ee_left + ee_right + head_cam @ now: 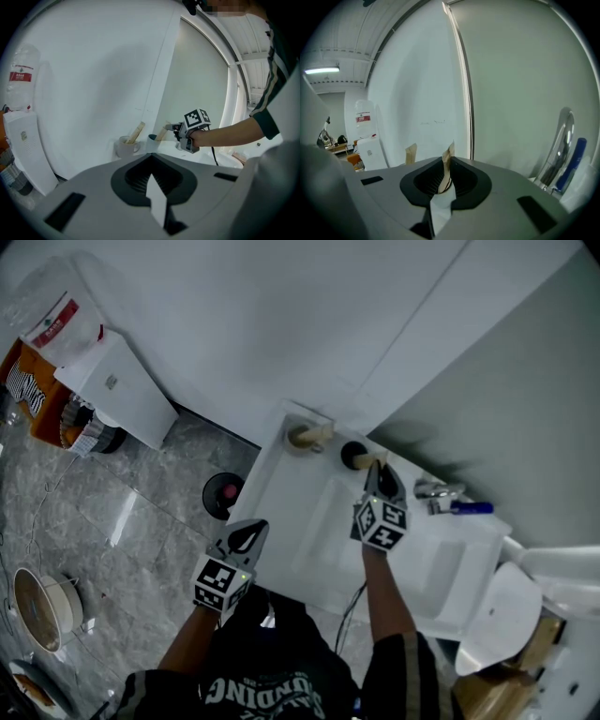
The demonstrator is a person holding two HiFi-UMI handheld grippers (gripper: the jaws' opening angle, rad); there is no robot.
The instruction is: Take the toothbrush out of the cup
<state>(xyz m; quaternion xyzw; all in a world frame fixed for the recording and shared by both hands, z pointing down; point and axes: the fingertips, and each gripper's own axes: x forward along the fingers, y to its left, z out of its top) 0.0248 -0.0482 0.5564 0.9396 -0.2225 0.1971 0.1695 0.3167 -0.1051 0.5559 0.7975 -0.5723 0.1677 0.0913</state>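
The left gripper (255,526) hangs at the near edge of the worktop (281,493), its jaws pressed together with nothing in them; I judge it has no part in this step. Well ahead of these jaws stands a white cup (300,437) with a spare brush (136,132) leaning in it. Next to it, just beyond the jaws of the right gripper (373,467), stands the dark cup (352,456). The toothbrush (447,164) leans out of this cup, its lower end seemingly inside, its upper part pinched between the right jaws. To do the step well, I think the pinch must be firm and the pull should follow the handle, up and out, so the cup does not tip.
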